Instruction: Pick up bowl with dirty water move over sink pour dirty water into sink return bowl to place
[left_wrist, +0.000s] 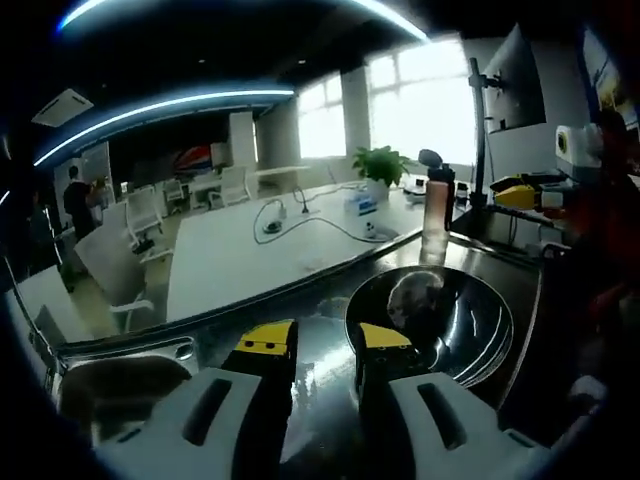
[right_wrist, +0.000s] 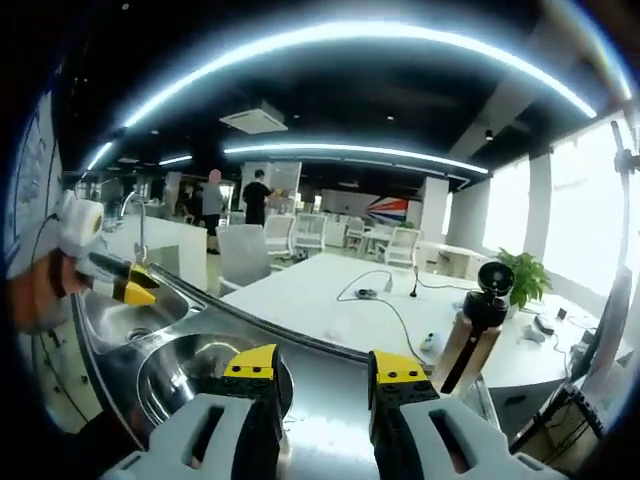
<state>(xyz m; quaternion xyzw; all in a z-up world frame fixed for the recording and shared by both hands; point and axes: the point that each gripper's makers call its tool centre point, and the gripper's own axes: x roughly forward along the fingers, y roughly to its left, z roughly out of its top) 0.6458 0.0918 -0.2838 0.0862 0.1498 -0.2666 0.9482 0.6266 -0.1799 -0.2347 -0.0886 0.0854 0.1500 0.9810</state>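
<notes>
Left gripper view: the left tongs (left_wrist: 325, 345) stand with their yellow-tipped jaws apart and nothing between them, poised above a dark steel table (left_wrist: 300, 300). Just beyond the right-hand tip sits the bowl (left_wrist: 432, 322), a dark round vessel with something pale and cloudy in it, upright on the table and not yet lifted. To the lower left lies the sink (left_wrist: 125, 385), well apart from the bowl. A tall bottle (left_wrist: 437, 215) stands just behind the bowl, and a potted plant (left_wrist: 378, 163) sits further back on a long white desk (left_wrist: 260, 250). At the right edge the other tongs (left_wrist: 525, 195) show, held by a person's hand.

Right gripper view: the right tongs (right_wrist: 325, 368) are likewise apart and empty, hanging over the steel table (right_wrist: 330, 400). A round steel basin (right_wrist: 195, 375) lies just beside the left tip, with a second, squarer basin (right_wrist: 125, 315) and a tap (right_wrist: 138, 215) beyond it. The bottle (right_wrist: 470, 335) rises at the right. The left tongs (right_wrist: 125, 285) come in from the left edge over the squarer basin.

The risks from here, as a judgement: a grip on only 1 side of the rim could let the bowl tip and slop dirty water across the table on the carry to the sink. Closing in too fast could knock the bottle standing close behind it. A wet, smooth rim may also slide between the jaws once the bowl is tilted to pour.
</notes>
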